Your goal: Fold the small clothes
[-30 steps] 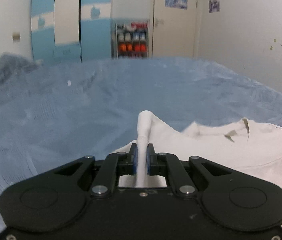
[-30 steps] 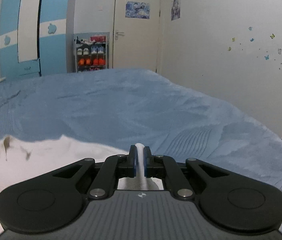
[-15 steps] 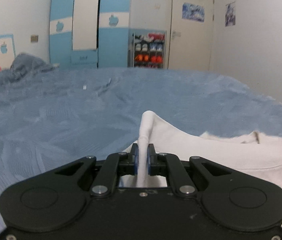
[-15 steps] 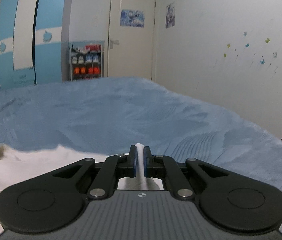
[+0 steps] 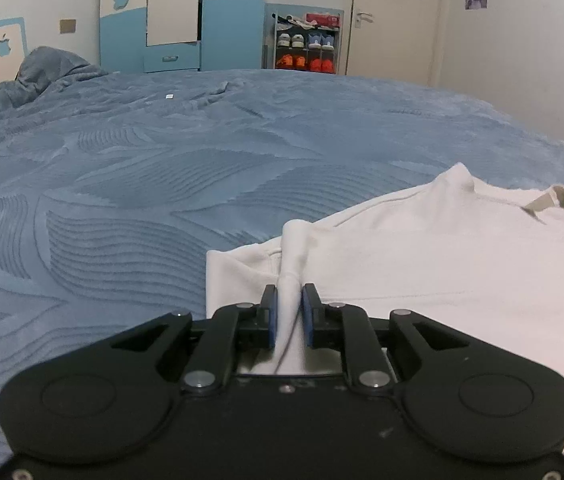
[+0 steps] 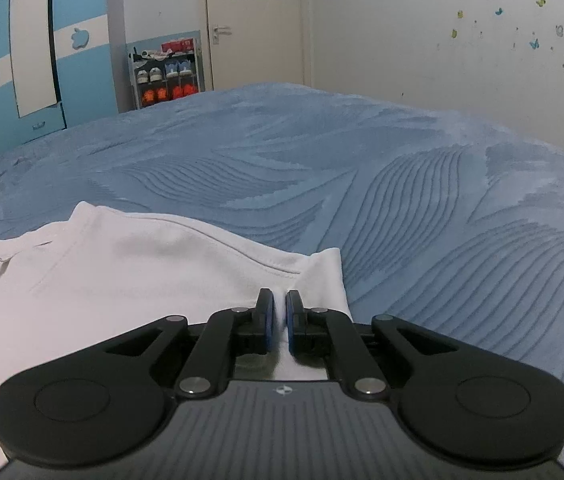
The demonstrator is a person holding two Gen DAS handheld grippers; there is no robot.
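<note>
Left wrist view: left gripper pinching a raised ridge of the white shirt, jaws nearly closed with cloth bunched between the blue pads. Shirt spread flat on the blue bed, filling the lower right of the frame, collar at the far right.

Right wrist view: right gripper likewise nearly closed on a thin fold of the same shirt near its right-hand sleeve, garment occupying the lower left.

Judged step: laying the held edge down to finish a fold. Best done by keeping both grippers level and equally far forward so the fold line stays straight, lowering the cloth until slack before releasing, and opening both together to avoid dragging one corner.

Seen only from the left: short sleeve edge at centre, crumpled bedding at upper left. Seen only from the right: butterfly stickers on the wall at upper right, and bare bed beyond the shirt's right side.
</note>
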